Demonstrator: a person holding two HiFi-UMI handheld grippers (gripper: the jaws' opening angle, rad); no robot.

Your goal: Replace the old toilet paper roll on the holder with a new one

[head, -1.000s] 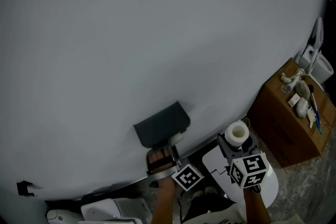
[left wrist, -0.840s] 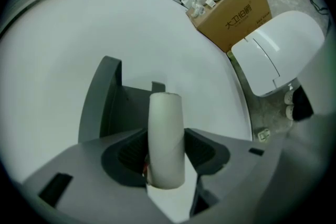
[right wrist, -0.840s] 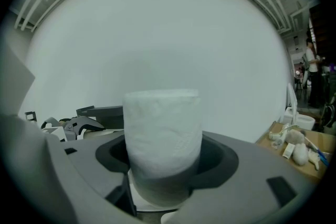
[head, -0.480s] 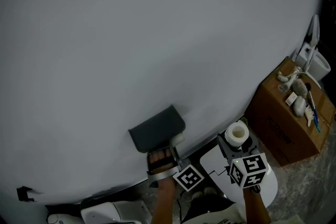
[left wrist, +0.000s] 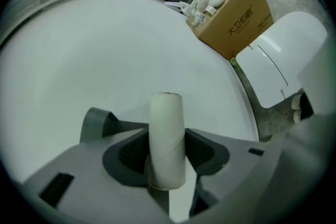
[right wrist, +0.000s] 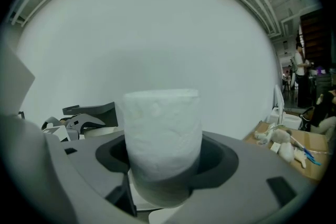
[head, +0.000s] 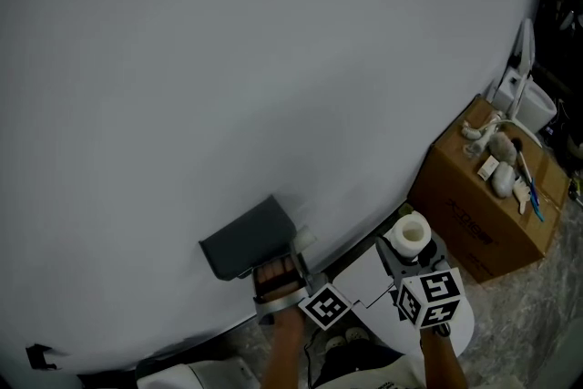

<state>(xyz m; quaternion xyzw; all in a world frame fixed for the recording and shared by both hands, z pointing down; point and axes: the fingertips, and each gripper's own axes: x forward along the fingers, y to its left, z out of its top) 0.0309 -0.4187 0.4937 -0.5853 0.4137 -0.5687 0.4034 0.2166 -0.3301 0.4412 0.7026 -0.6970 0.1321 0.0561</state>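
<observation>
- Holding one item in each gripper, both up close to the wall [head: 273, 59].
- Left gripper [left wrist: 167, 152]: its jaws have just been closing. The bare cardboard tube [left wrist: 166, 118] stands upright between them with a pad on each side, so we read it as gripped.
- In the left gripper view the tube leans slightly, and its top end is well clear of the pads.
- Holder [head: 246, 237]: a dark grey block fixed to the wall, left of both grippers in the head view.
- The tube end sits just beside the holder's right end. We can't tell from the head view whether they touch.
- Right gripper [right wrist: 164, 157]: clamped on the roll [right wrist: 163, 128], which is full, white and upright, bulging above the pads.
- In the head view the roll is right of the tube and near it, but well apart from the holder.
- Both marker cubes face the head camera, and the person's forearms come in from the bottom edge.
- White lid [head: 364, 273]: lies below and behind the right gripper, near the foot of the wall.
- Box [head: 474, 205]: brown cardboard, right of the lid and against the wall. The small light items on top are too small for us to name.
</observation>
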